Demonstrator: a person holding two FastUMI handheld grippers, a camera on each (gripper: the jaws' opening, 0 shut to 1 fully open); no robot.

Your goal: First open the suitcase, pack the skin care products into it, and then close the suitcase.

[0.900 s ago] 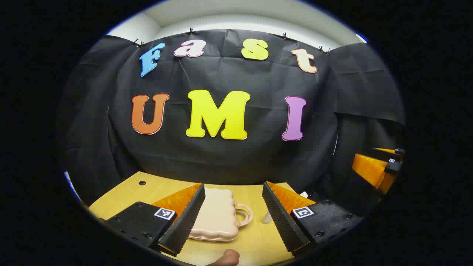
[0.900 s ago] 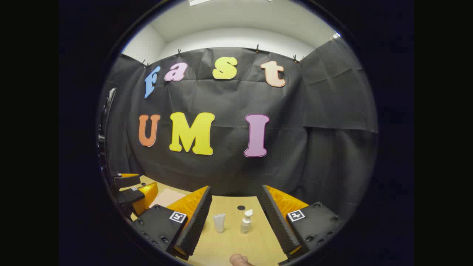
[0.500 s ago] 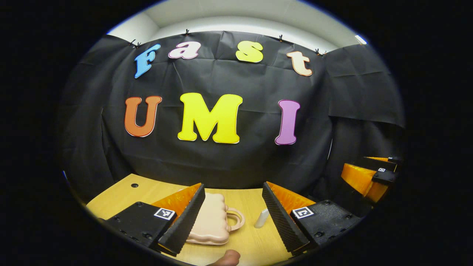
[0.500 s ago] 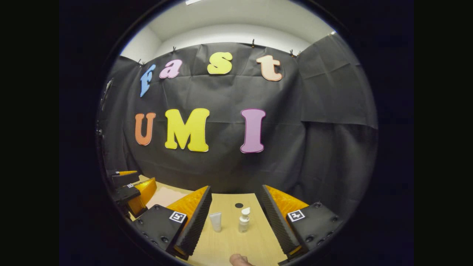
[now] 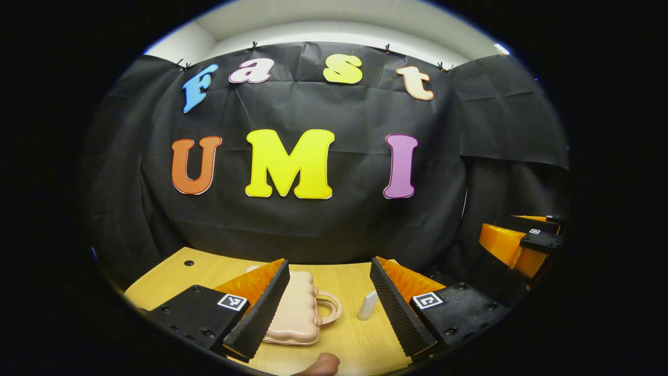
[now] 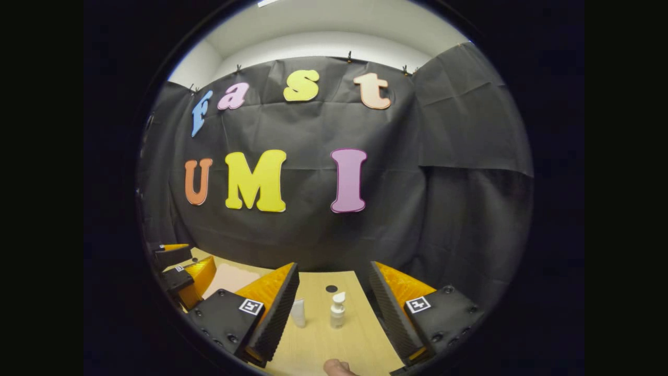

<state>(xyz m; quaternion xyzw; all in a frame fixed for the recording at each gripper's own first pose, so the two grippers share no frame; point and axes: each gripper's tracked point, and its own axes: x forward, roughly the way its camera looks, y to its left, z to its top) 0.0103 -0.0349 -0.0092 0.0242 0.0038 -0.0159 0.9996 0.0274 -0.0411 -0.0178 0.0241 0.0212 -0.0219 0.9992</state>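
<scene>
On a pale wooden bench (image 5: pixel 344 279) backed by black cloth, a small pink suitcase (image 5: pixel 295 316) lies flat with its lid down, its loop handle (image 5: pixel 329 308) turned toward the white tube (image 5: pixel 367 305) that stands just beside it. The left gripper (image 5: pixel 329 303) hovers above the near edge with its jaws spread wide and empty, the case showing between them and partly behind the left-hand finger, which suggests it is being lined up on the case for the opening step. Toward the right end of the bench, the right gripper (image 6: pixel 334 308) likewise hangs with jaws apart and holding nothing, framing the skin care products: the same tube (image 6: pixel 298 312), half tucked behind one finger, and a clear pump bottle (image 6: pixel 337 311) upright near it, the two apart, with a dark round hole (image 6: pixel 331 288) in the bench top behind them. Each gripper appears at the edge of the other's view, well apart from it, with the pink case (image 6: pixel 229 277) just beside the left gripper (image 6: pixel 180 266) in the right gripper view. Judging by the closed lid and the products outside it, the task has not got past its start; the split stance looks chosen so that one tool handles the case while the other waits on the bottles. A fingertip (image 5: pixel 321 364) of the holding hand shows at the bottom rim.
</scene>
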